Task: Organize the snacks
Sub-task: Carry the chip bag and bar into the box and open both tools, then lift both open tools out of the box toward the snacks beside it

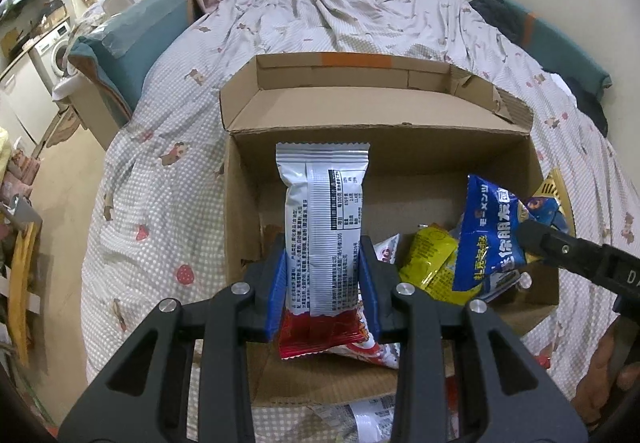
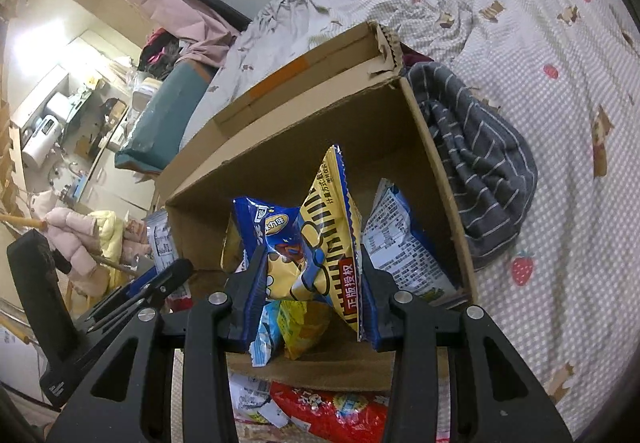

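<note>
Left wrist: cardboard box (image 1: 400, 159) holds yellow packet (image 1: 430, 259).

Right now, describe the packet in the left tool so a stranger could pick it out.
Find the open brown cardboard box on the dotted bedspread. Above its left half, the left tool holds a long white plastic snack packet upright. Unlike the blue and yellow bags beside it, it shows black print on white.

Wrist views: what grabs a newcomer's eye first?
An open cardboard box on a patterned bed, with snacks already inside. The left tool is shut on a white packet held upright over the box's left side. The right tool is shut on a blue-and-yellow bag over the right side.
</note>
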A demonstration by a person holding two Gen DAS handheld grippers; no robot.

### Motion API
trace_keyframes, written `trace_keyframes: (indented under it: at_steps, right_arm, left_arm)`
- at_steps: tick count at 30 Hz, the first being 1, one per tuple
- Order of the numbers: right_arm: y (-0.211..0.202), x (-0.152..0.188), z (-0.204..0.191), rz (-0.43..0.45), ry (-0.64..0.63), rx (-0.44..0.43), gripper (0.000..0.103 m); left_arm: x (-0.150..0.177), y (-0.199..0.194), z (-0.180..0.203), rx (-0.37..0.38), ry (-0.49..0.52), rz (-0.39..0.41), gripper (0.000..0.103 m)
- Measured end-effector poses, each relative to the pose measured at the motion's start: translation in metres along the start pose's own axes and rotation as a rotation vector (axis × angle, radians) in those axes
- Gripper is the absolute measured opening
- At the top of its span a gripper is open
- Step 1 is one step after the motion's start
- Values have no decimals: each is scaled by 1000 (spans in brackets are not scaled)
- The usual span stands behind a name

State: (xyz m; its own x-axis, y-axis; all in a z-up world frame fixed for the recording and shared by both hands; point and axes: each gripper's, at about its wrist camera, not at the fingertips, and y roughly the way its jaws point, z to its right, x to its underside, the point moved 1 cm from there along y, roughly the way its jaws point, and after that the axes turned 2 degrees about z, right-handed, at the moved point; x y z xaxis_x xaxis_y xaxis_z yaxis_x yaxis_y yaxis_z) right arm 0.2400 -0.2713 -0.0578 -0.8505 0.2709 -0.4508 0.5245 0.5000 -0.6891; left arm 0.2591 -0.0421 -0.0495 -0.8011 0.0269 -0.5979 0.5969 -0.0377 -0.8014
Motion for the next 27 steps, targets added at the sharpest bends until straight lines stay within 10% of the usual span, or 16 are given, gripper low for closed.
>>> trace_keyframes:
  at_steps: [6, 11, 17, 27]
  right_arm:
    - [1, -1, -2, -13, 19, -22, 51]
    - [-7, -3, -3, 25, -13, 42, 92]
    - [-7, -3, -5, 4, -33, 46, 94]
    - [-11, -3, -11, 14, -58, 40, 94]
  left_arm:
    - [1, 0, 1, 5, -3, 5, 29]
    - [1, -2, 9, -10, 49, -1, 34]
    - [0, -16, 10, -23, 47, 61, 77]
    - [-2, -24, -3, 28, -14, 70, 81]
